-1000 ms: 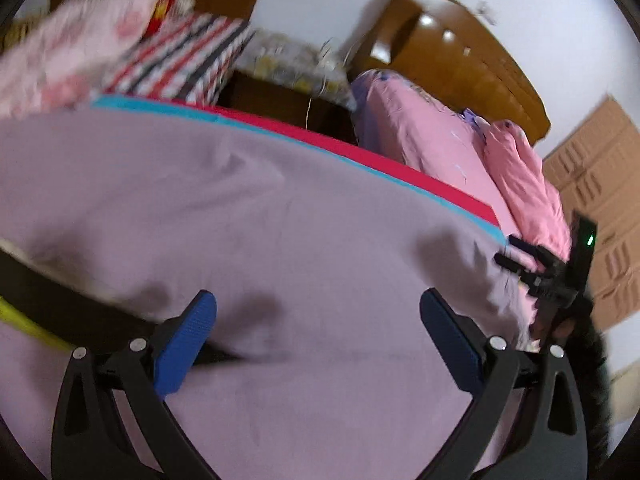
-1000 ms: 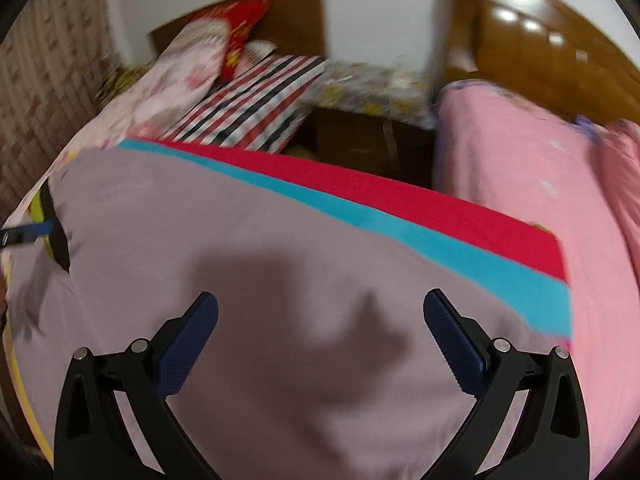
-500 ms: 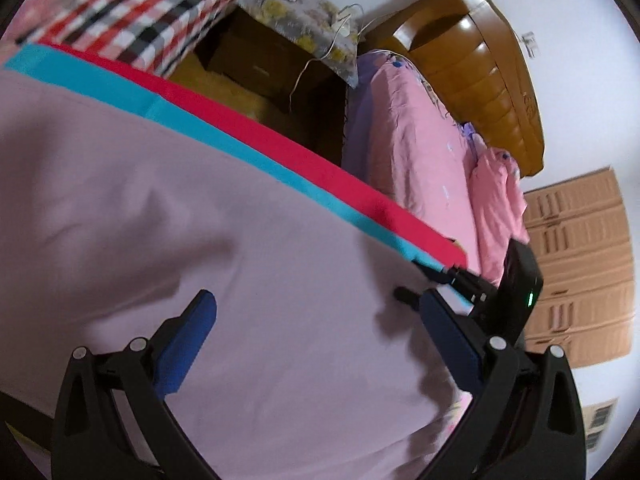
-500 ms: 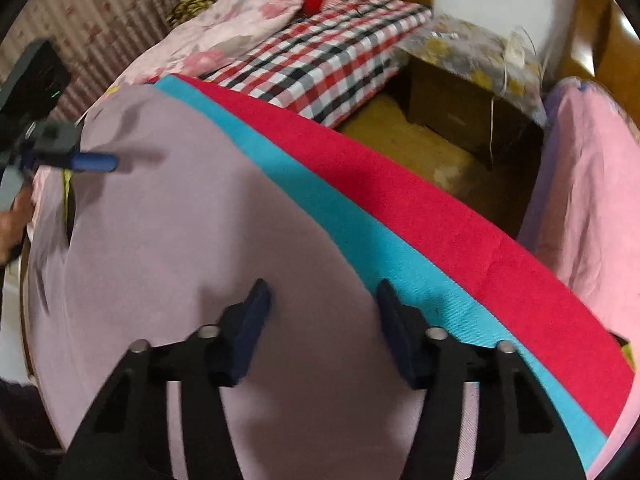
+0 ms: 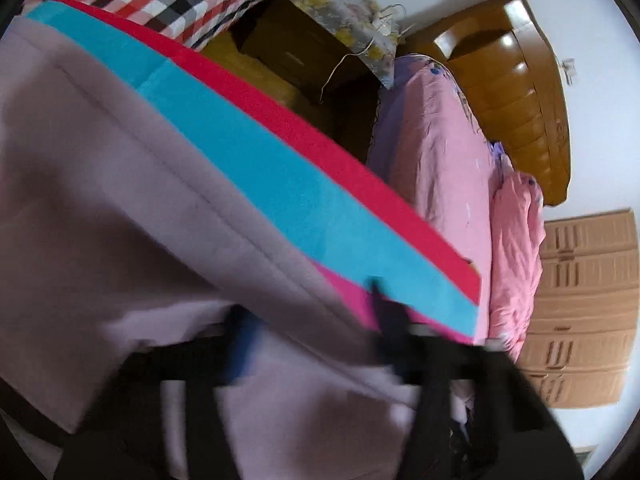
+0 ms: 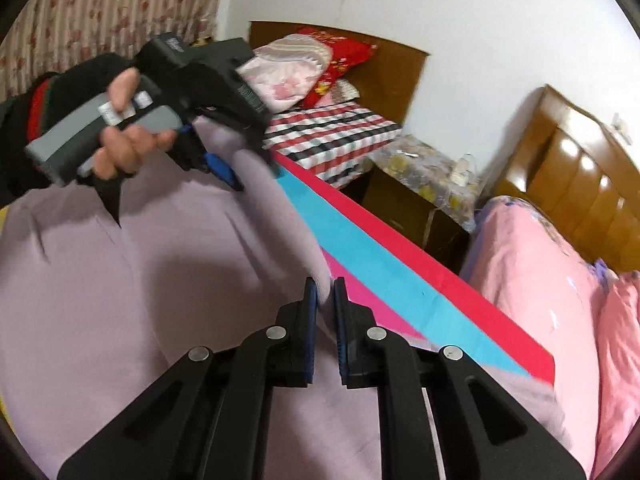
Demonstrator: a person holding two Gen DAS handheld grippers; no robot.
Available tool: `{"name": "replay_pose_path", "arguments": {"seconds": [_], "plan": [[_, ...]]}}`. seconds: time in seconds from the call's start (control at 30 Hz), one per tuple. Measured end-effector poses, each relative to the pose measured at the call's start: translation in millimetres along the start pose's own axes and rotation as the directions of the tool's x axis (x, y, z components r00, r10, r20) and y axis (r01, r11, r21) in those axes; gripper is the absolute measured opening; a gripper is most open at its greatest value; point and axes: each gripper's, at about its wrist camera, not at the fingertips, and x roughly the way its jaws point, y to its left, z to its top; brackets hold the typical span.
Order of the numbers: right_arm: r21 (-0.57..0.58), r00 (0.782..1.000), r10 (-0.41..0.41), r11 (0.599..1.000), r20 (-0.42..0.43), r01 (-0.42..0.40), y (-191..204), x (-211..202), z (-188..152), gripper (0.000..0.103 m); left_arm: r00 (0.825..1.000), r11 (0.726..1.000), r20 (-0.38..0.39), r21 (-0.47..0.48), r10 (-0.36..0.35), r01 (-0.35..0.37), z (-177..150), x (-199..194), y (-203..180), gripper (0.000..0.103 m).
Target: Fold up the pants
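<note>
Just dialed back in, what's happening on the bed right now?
A person is folding lilac pants spread on the bed. The right gripper is closing its fingers on the fabric's edge beside the blue stripe. The left gripper, in the person's hand, is closing on the same edge farther along, and that edge is lifted.

Left gripper (image 5: pixel 312 344): motion-blurred, fingertips seemingly buried in pants (image 5: pixel 120 200).
Pants: cut off at picture's bottom edge.

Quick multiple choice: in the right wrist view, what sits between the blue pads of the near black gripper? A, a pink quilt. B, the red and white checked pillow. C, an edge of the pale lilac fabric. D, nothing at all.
C: the right gripper, its jaws closing, has a raised edge of the pale lilac fabric pinched between its blue pads.
</note>
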Motion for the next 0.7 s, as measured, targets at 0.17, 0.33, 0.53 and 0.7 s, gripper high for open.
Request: {"name": "replay_pose_path", "arguments": {"seconds": [0.17, 0.33, 0.53, 0.7], "plan": [[0.105, 1.000, 0.005, 0.994, -0.001, -0.005, 17, -9, -22, 0.017, 0.984, 0.988, 0.168, 0.149, -0.062, 0.036, -56, -55, -2, 0.009], [0.209, 0.991, 0.083, 0.972, 0.100, -0.103, 50, -73, -52, 0.075, 0.895, 0.865, 0.403, 0.500, -0.192, -0.040, -198, -131, -13, 0.009], [0.473, 0.985, 0.047, 0.872, 0.169, -0.123, 70, -144, -133, 0.091, 0.943, 0.893, 0.305, 0.450, -0.132, -0.020, -262, -100, 48, 0.042], [0.782, 0.987, -0.014, 0.613, 0.157, -0.116, 16, -161, -185, 0.081, 0.945, 0.944, 0.293, 0.326, -0.148, 0.047, -256, -97, 81, 0.071]]}}
